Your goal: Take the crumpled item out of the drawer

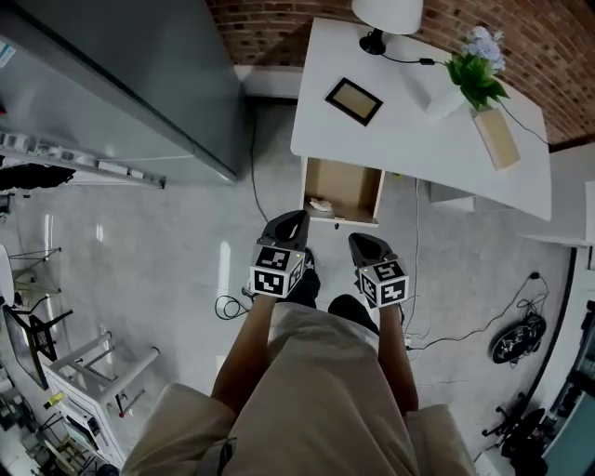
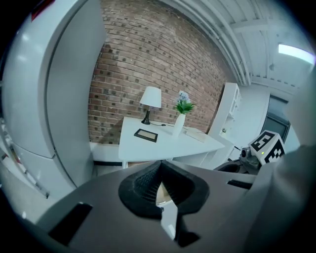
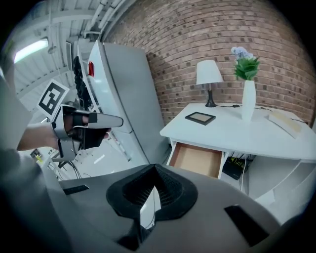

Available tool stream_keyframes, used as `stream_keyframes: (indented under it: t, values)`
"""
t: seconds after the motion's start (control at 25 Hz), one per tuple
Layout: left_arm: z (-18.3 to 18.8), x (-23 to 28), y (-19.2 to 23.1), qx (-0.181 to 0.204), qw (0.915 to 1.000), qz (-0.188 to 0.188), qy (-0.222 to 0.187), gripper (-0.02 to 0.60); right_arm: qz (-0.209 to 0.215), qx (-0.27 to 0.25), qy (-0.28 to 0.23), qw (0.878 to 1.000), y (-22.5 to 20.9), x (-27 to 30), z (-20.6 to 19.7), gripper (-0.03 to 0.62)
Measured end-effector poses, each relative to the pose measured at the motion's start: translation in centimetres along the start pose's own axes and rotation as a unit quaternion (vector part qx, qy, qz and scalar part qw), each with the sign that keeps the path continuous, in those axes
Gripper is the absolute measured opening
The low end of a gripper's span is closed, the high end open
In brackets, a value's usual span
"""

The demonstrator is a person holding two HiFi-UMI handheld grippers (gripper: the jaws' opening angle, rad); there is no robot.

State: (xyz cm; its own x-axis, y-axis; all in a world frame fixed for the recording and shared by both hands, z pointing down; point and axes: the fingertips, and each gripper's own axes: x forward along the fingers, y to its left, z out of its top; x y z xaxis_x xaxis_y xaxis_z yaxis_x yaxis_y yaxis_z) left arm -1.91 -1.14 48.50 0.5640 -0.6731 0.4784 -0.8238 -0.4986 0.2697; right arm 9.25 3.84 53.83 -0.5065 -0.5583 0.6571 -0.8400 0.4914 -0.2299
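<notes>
The white desk (image 1: 418, 139) has its wooden drawer (image 1: 342, 191) pulled open. A small crumpled whitish item (image 1: 321, 205) lies in the drawer's near left corner. My left gripper (image 1: 284, 226) hovers just short of the drawer front with its jaws together and nothing between them. My right gripper (image 1: 368, 247) is beside it, a little further back, also shut and empty. In the right gripper view the drawer (image 3: 197, 159) shows its bare wooden floor, and the crumpled item is hidden there. In the left gripper view the gripper body (image 2: 159, 168) covers the drawer.
A lamp (image 1: 386, 17), a picture frame (image 1: 353, 100), a vase with a plant (image 1: 474, 74) and a wooden box (image 1: 496, 138) stand on the desk. A grey fridge (image 1: 121, 84) stands at the left. Cables (image 1: 228, 305) lie on the floor, and a metal rack (image 1: 93, 367) is at the lower left.
</notes>
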Motion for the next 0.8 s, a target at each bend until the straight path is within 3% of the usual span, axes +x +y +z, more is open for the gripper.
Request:
stream_keyframes:
  t: [0.36,0.8]
  values:
    - [-2.3,1.1,3.1,-0.031,0.9993,0.008,0.022,0.016,0.012,-0.051,0.084,0.995,-1.9,5.2,-0.6,0.025]
    - [-3.6,1.7,3.7,-0.047,0.9971,0.046,0.037,0.016,0.086,-0.118,0.149,0.978,-3.0,11.2,-2.5,0.025]
